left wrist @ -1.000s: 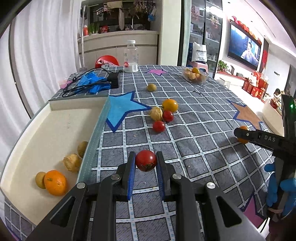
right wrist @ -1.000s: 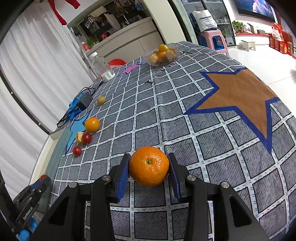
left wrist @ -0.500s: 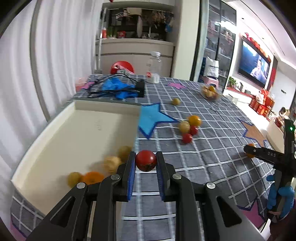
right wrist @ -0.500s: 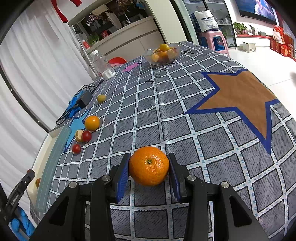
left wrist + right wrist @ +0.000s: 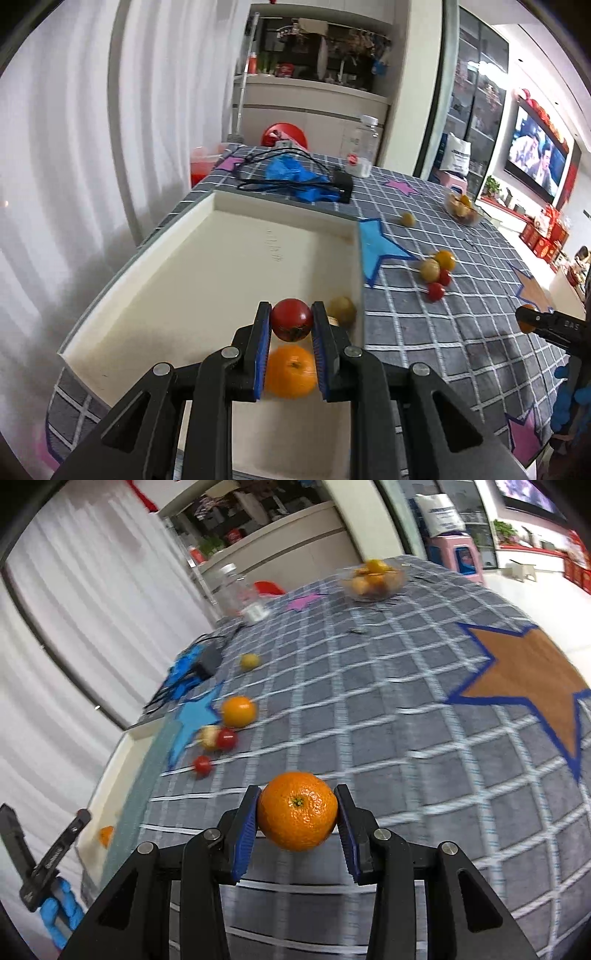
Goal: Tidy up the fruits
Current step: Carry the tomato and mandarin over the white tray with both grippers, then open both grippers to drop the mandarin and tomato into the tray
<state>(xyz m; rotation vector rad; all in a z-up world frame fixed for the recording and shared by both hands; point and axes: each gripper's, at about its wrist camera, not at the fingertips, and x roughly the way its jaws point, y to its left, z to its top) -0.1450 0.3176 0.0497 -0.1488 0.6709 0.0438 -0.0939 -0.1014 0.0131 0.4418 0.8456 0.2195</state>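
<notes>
The red tomato (image 5: 291, 319) is carried directly over the cream tray (image 5: 207, 266), near its right wall and above an orange (image 5: 291, 371) lying inside, so only a release is judged to be needed. The left gripper (image 5: 291, 321) is clamped narrowly on it. The right gripper (image 5: 297, 814), further from the tray, is closed on a mandarin (image 5: 297, 815) above the tablecloth (image 5: 406, 738)

The far half of the cream tray (image 5: 207, 266) is left bare and open to entry, its near right corner being taken up by an orange (image 5: 291, 371) and a greenish fruit (image 5: 342, 309), while passage across the checked tablecloth (image 5: 424, 332) is narrowed by a cluster of loose fruits (image 5: 436, 271).
</notes>
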